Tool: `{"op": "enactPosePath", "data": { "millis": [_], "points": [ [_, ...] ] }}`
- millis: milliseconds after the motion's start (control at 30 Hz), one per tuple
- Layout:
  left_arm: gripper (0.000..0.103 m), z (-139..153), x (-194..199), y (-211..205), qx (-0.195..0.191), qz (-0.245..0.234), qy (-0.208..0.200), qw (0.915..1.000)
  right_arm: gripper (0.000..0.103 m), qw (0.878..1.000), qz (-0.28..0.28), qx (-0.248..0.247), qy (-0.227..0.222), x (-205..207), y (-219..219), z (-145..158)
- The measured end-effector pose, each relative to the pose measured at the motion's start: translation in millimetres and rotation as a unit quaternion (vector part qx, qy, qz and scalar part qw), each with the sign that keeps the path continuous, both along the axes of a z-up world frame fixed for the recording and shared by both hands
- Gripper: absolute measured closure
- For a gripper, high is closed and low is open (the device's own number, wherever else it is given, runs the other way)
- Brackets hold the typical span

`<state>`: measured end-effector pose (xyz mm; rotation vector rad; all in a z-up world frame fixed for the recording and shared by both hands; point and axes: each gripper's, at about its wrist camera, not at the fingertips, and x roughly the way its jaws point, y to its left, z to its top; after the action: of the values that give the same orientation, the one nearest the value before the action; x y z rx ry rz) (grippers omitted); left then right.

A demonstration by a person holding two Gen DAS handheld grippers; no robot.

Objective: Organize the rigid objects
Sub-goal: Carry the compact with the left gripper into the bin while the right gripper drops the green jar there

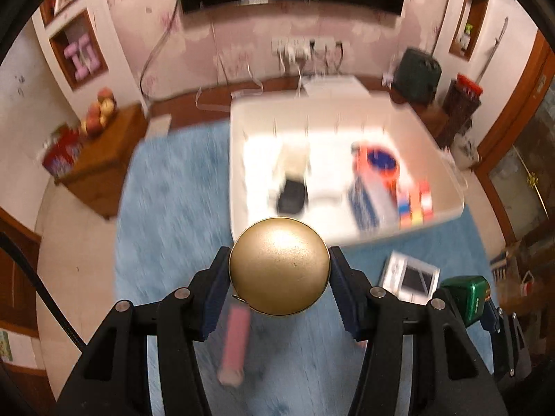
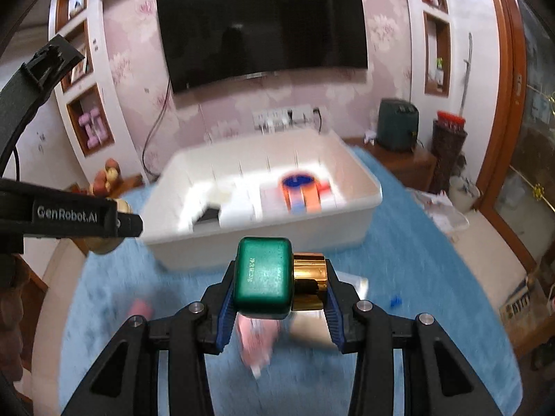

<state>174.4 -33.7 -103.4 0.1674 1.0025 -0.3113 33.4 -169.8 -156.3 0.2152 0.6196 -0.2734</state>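
Two tools were in play, each clamped on one thing: the left tool [image 1: 279,270] had its two blue-padded fingers closed against the sides of a single gold dome-shaped object [image 1: 279,267], and the right tool [image 2: 277,277] pinched one green case with a gold cap [image 2: 263,275] between its own pads. Both were held above the blue rug [image 1: 166,208], just short of the one white bin [image 1: 447,187] that sat on it. In the bin lay an orange-and-blue round item [image 1: 380,166], a black-and-white item [image 1: 293,187] and a row of small coloured blocks [image 1: 416,208], all too blurred to count exactly. Only the left wrist view showed a white-framed box [image 1: 409,275] on the rug beside the bin and a pink cylinder [image 1: 236,339] lying under the tool. Only the right wrist view took in the whole dark television [image 2: 263,27] on the wall, plus the left tool [image 2: 69,215] seen side-on.
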Motion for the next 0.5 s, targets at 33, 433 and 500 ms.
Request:
{"op": "enactPosePath", "data": {
  "millis": [33, 433, 500],
  "points": [
    [0.044, 10, 10, -1, -0.005, 0.001, -0.005, 1.0000, 0.059, 1.000, -0.001, 0.005, -0.008, 8, -2, 10],
    [0.044, 48, 104, -45, 0.002, -0.038, -0.056, 0.9977, 0.059, 0.998, -0.035, -0.003, -0.053, 105, -20, 67],
    [0.044, 43, 115, -52, 0.006, -0.044, -0.061, 0.9972, 0.059, 0.998, -0.032, -0.001, -0.051, 116, -21, 67]
  ]
}}
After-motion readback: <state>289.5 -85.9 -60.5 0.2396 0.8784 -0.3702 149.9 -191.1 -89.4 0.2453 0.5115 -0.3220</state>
